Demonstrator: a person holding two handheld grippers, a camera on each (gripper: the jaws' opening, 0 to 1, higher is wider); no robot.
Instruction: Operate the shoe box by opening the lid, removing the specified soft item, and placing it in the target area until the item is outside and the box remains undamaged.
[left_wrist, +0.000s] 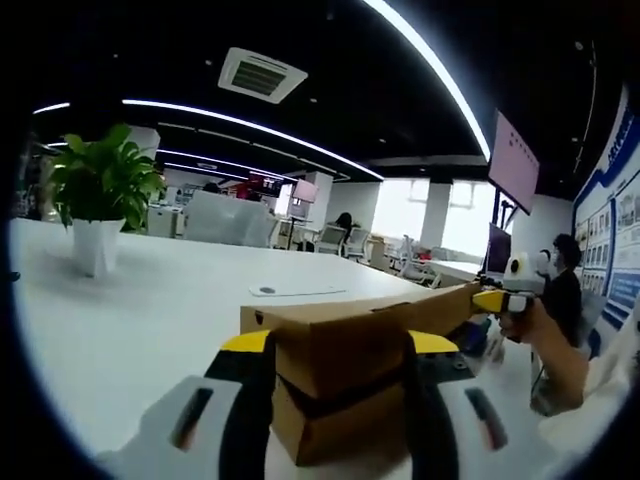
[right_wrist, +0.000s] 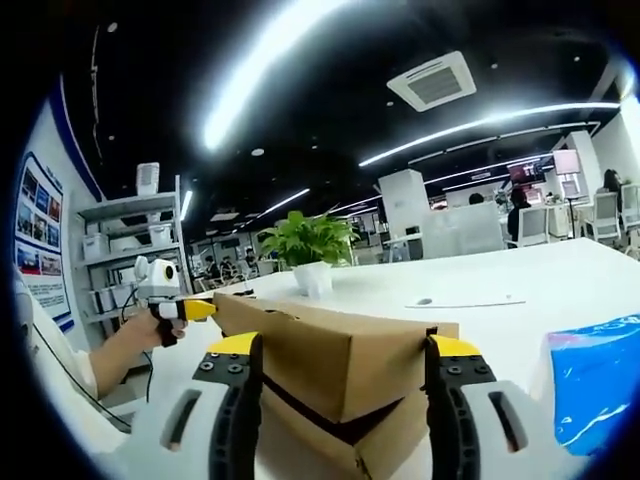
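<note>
Sitting on the white table (left_wrist: 120, 330) is the brown cardboard shoe box (left_wrist: 340, 385), with its lid (left_wrist: 360, 325) lifted a little off the base so that a dark gap shows under the lid's edge at both ends. In the left gripper view, the left gripper (left_wrist: 340, 370) has its black jaws with yellow tips on either side of one end of the lid, pressed against the cardboard. In the right gripper view, the right gripper (right_wrist: 345, 375) stands the same way at the opposite end, its two jaws clamped on the lid's sides. Each gripper also shows in the other's view, at the far end of the box, held by a person's hand (left_wrist: 545, 335). The box's inside is hidden, so whether anything lies in it cannot be told.

Just beside the box, at the right edge of the right gripper view, lies a blue plastic packet (right_wrist: 595, 365). Farther along the table are a flat white sheet (left_wrist: 295, 291) and a green leafy plant in a white pot (left_wrist: 100, 205). Beyond the table are office chairs and desks, a grey shelving unit (right_wrist: 135, 245) and a wall-mounted screen (left_wrist: 512, 160) under long ceiling light strips.
</note>
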